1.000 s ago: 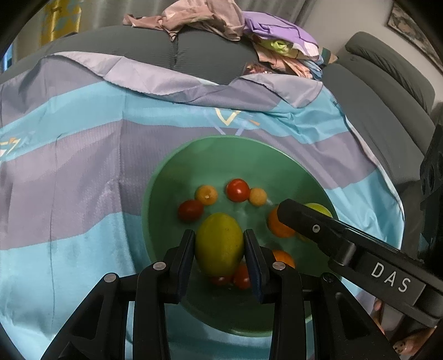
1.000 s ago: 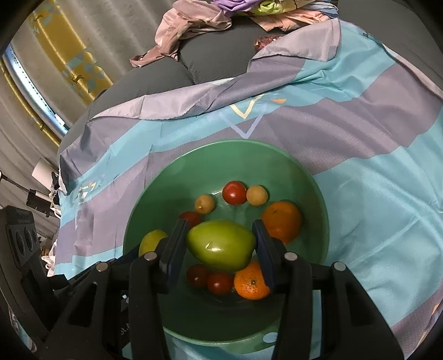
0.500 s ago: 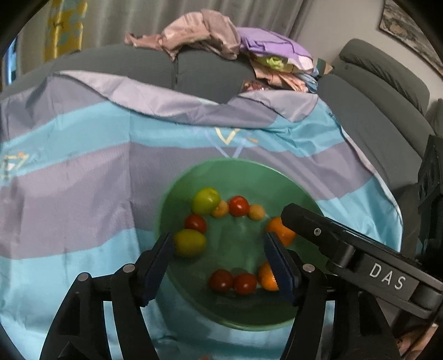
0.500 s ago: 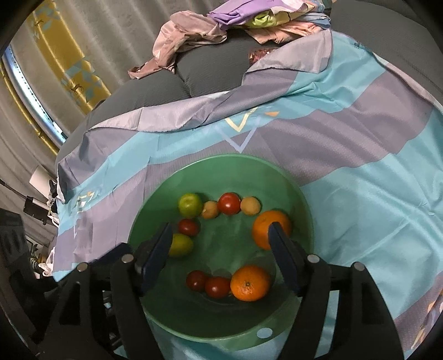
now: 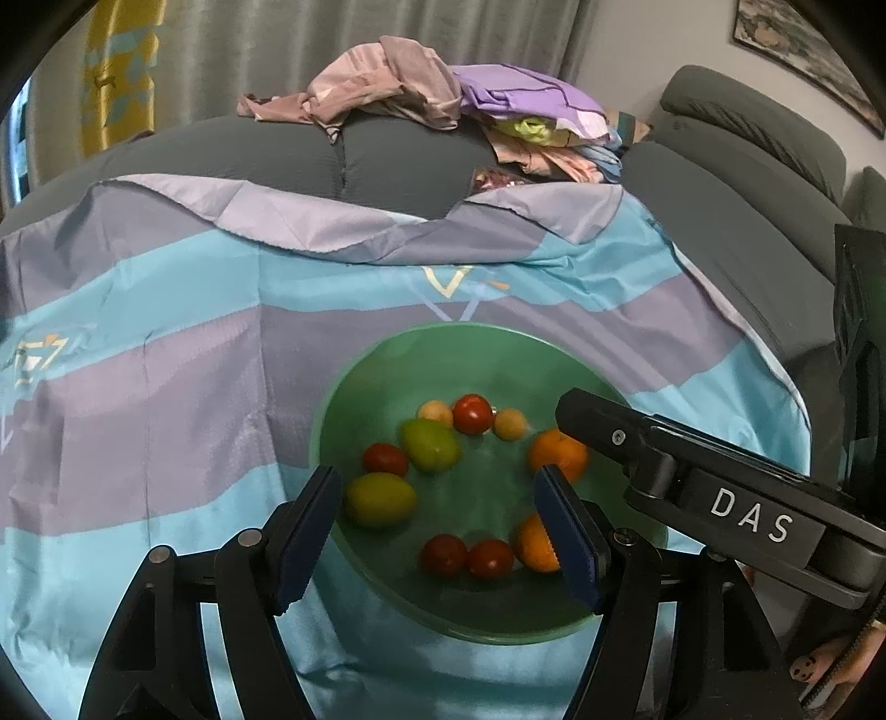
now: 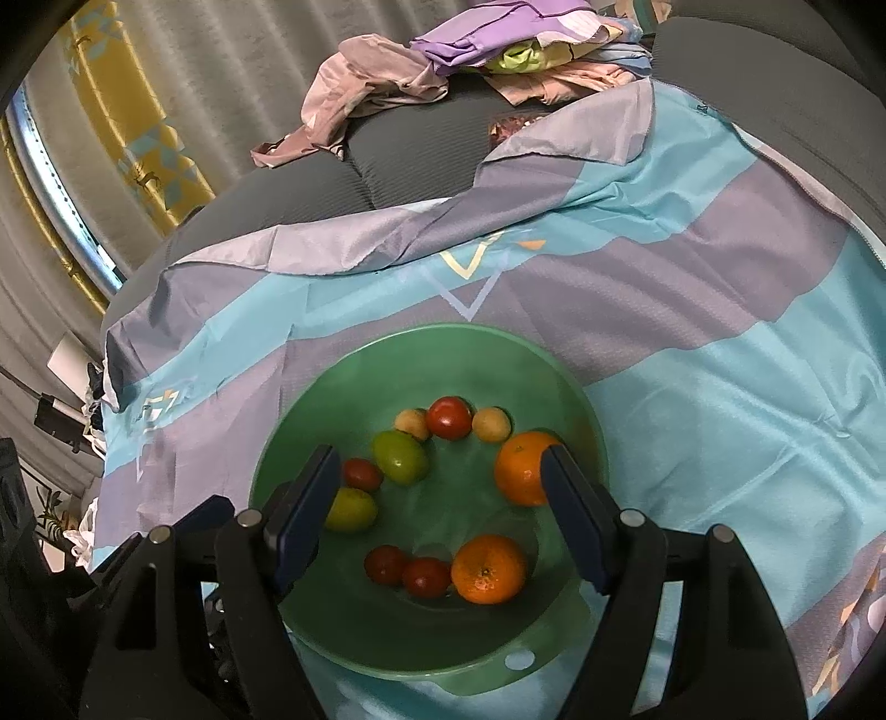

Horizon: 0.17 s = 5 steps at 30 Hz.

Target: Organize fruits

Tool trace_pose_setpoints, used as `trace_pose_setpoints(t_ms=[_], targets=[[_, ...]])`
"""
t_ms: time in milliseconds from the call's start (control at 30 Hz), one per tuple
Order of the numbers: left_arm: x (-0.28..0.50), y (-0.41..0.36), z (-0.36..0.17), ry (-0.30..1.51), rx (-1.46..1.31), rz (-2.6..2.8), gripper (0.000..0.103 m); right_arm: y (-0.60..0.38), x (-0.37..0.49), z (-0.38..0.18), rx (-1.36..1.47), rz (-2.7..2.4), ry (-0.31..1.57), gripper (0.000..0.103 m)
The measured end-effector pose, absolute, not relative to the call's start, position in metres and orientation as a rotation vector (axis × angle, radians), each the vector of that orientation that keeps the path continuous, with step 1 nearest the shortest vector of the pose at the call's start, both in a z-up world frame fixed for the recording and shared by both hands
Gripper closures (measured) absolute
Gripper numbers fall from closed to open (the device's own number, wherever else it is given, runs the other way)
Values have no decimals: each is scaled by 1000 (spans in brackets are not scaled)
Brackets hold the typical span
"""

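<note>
Grey sofa heaped with clothes, grey curtain behind, framed picture on wall.

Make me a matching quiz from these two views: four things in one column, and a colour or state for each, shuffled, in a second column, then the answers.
Things:
1. bowl
2. left tool
3. pile of clothes
4. fruit nearest the right tool's right finger

Descriptions:
A. orange
B. lying on the grey sofa
C. green, holding fruit
D. open, holding nothing

Pairs: 1-C, 2-D, 3-B, 4-A
</note>
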<state>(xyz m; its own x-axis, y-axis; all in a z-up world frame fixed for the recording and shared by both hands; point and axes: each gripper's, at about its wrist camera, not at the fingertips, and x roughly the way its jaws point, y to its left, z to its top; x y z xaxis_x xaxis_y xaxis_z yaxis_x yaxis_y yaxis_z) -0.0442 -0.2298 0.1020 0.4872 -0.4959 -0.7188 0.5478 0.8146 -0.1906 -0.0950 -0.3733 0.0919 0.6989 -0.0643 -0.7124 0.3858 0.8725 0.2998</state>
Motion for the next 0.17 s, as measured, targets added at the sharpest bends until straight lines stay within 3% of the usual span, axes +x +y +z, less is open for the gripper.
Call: trace_pose_setpoints(t_ms=[167], targets=[[-43, -224, 102, 862, 49, -629, 31, -373, -95, 93, 448, -272, 757, 28]])
